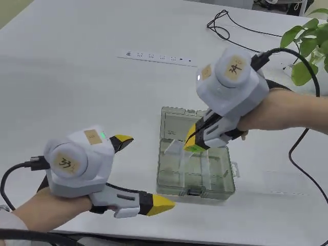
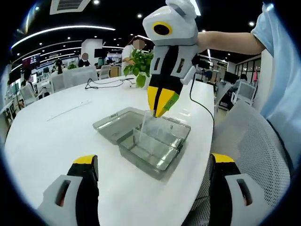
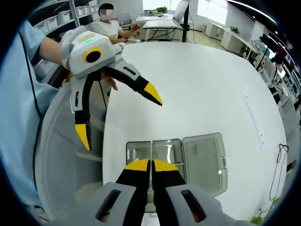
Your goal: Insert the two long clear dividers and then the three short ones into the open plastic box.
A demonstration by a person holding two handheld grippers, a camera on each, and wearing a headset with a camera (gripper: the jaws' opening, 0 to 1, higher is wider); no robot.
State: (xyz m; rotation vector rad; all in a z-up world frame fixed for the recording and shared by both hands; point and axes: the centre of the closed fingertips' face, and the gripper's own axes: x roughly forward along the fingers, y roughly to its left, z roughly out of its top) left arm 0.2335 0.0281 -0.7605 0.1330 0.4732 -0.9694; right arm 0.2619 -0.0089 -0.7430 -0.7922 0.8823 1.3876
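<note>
Jaws of the left gripper stand spread, idle beside the box on the table. Right gripper pinches a clear divider over the box interior. Recommended: hold it upright, square its ends to the walls, press evenly. Divider is thin, flat, glassy. Box is rigid, smoky translucent plastic, rectangular; lid lies open behind.

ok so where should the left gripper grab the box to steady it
Probably the left side wall of the box, coming from the left with one jaw outside and one inside. That wall is thin, upright and nearest the open left gripper, and it is clear of the right gripper, which holds the divider over the box.
</note>
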